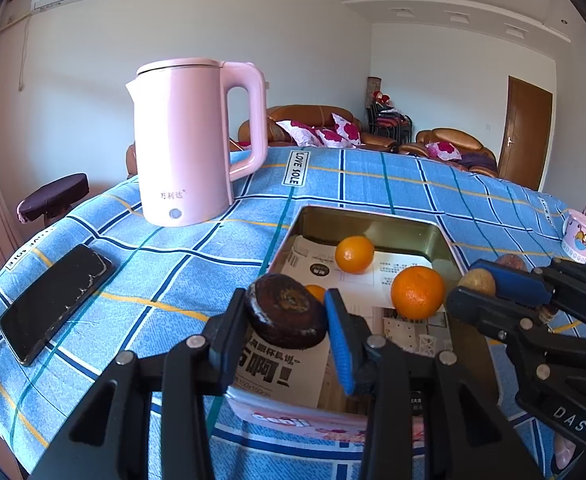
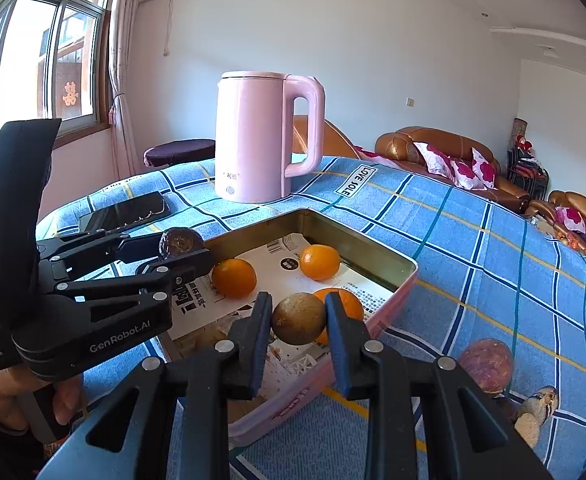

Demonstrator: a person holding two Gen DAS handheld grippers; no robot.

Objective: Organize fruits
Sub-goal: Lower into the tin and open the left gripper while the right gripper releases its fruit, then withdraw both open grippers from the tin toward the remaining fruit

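Observation:
A pink metal tin (image 1: 377,224) (image 2: 373,246) lined with printed paper sits on the blue checked cloth. It holds three oranges (image 1: 354,254) (image 1: 417,293) (image 2: 319,262) (image 2: 234,278). My left gripper (image 1: 287,316) (image 2: 181,250) is shut on a dark brown shrivelled fruit (image 1: 285,316) (image 2: 180,243), held above the tin's near left side. My right gripper (image 2: 299,320) (image 1: 479,286) is shut on a brownish-green round fruit (image 2: 299,319) (image 1: 477,281), held over the tin's near right corner.
A pink kettle (image 1: 189,140) (image 2: 261,136) stands behind the tin. A black phone (image 1: 55,302) (image 2: 125,212) lies at the left. A purplish fruit (image 2: 487,364) and a small figurine (image 2: 537,408) lie right of the tin. A pink cup (image 1: 579,236) is far right.

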